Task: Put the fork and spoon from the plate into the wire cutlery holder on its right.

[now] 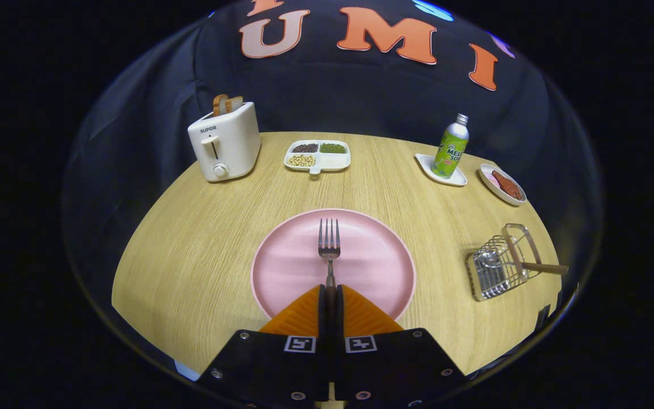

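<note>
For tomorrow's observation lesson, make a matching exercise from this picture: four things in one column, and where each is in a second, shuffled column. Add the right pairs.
Things
1. fork
2. spoon
3. bread
4. bottle

Places
A. in the toaster
B. in the wire holder
C. on a small white dish
D. over the pink plate, handle between the fingers of the shut hand-held gripper

Pairs: 1-D, 2-B, 3-A, 4-C

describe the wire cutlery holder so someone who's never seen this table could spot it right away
On the round wooden table, look right of the pink plate where the gripper grips the fork. The wire cutlery holder stands there, the only metal mesh basket, with a wooden handle.
</note>
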Motion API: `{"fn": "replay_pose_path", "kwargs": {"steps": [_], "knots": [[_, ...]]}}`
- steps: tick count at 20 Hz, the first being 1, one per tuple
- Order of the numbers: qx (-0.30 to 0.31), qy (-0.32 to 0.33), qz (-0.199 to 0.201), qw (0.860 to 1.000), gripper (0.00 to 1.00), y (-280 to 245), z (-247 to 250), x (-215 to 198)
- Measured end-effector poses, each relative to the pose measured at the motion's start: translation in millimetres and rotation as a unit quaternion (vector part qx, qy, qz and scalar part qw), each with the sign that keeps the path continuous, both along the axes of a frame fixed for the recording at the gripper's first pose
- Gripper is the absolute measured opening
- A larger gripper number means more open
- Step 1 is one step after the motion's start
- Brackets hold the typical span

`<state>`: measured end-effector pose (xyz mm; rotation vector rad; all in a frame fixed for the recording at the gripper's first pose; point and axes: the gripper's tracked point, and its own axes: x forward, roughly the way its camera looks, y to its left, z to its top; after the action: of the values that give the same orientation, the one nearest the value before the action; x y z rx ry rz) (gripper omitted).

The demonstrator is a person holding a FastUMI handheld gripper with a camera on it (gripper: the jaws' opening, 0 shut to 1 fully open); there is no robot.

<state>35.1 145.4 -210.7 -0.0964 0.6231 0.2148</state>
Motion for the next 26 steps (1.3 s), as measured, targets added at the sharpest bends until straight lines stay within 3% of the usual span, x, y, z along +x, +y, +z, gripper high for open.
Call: {"fn": "replay_pose_path", "kwargs": {"steps": [8, 17, 26], "knots": [[-0.032, 0.039, 0.021, 0.999, 0.05, -88, 32, -9], [-0.059, 0.071, 0.0, 0.996, 0.04, -195, 59, -7], [-0.086, 0.128, 0.003, 0.988, 0.05, -244, 61, 0]]}}
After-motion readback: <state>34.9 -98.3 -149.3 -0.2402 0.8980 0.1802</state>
